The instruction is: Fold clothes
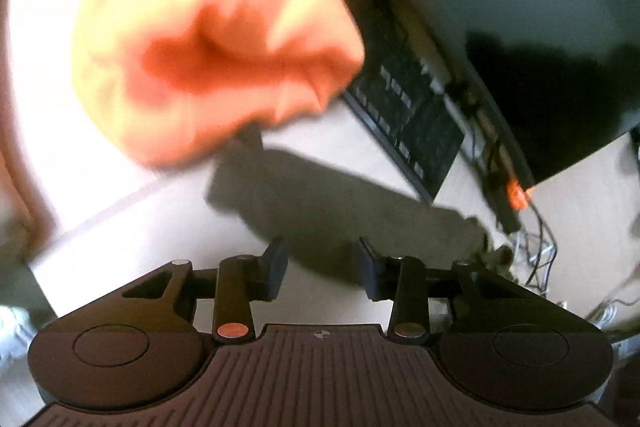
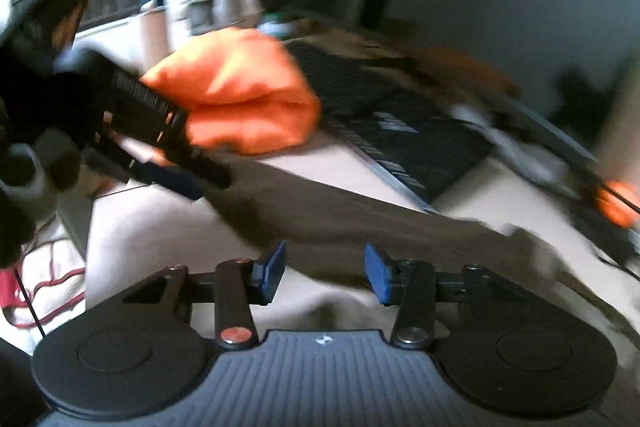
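An orange garment (image 1: pixel 216 39), bunched and blurred, lies on the white table (image 1: pixel 328 139) in the upper left of the frame, beside a black keyboard (image 1: pixel 412 123). The left gripper (image 1: pixel 322 267) and the right gripper (image 2: pixel 325 269) both stand open, holding nothing.

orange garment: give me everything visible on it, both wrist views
The orange garment is a soft, bunched cloth, bright orange and plain as far as motion blur allows. It is heaped in a rounded lump with deep creases, not flat or folded, on the pale table beside a black keyboard. In the right wrist view the left claw is at its near edge; contact is unclear. The right claw is open and apart from it.
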